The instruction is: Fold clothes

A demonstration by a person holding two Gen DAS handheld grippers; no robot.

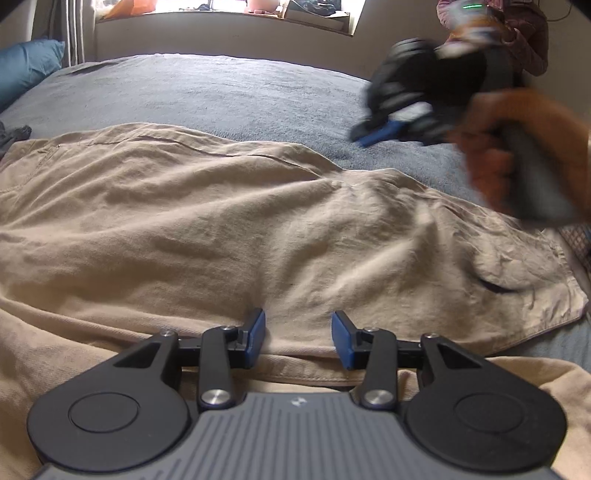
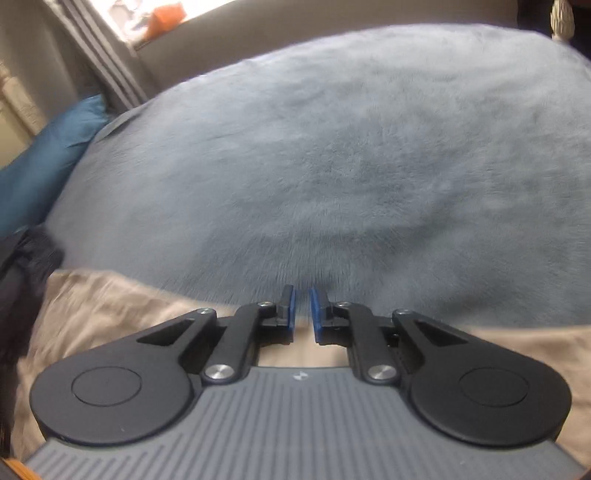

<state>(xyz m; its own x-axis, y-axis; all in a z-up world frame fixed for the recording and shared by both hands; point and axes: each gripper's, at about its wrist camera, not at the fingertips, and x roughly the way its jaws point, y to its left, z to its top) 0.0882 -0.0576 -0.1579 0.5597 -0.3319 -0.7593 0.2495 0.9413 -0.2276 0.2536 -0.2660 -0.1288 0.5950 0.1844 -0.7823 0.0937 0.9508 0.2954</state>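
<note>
A wrinkled beige garment (image 1: 221, 206) lies spread across the bed, and its near folded edge runs just under my left gripper (image 1: 299, 317). That gripper is open, its blue pads apart above the cloth with nothing pinched between them. My right gripper (image 1: 380, 134) shows blurred at the upper right of the left wrist view, held by a hand in an orange sleeve (image 1: 517, 155) above the blanket beyond the garment. In its own view the right gripper (image 2: 303, 295) is shut to a narrow slit and holds nothing, and the beige garment (image 2: 103, 306) lies below and behind it.
A grey-blue plush blanket (image 1: 240, 88) (image 2: 332, 166) covers the bed. A blue pillow (image 1: 26, 66) (image 2: 55, 158) sits at the far left. Dark clothing (image 1: 14, 134) (image 2: 22, 266) lies at the left edge. A window sill (image 1: 221, 7) runs behind the bed.
</note>
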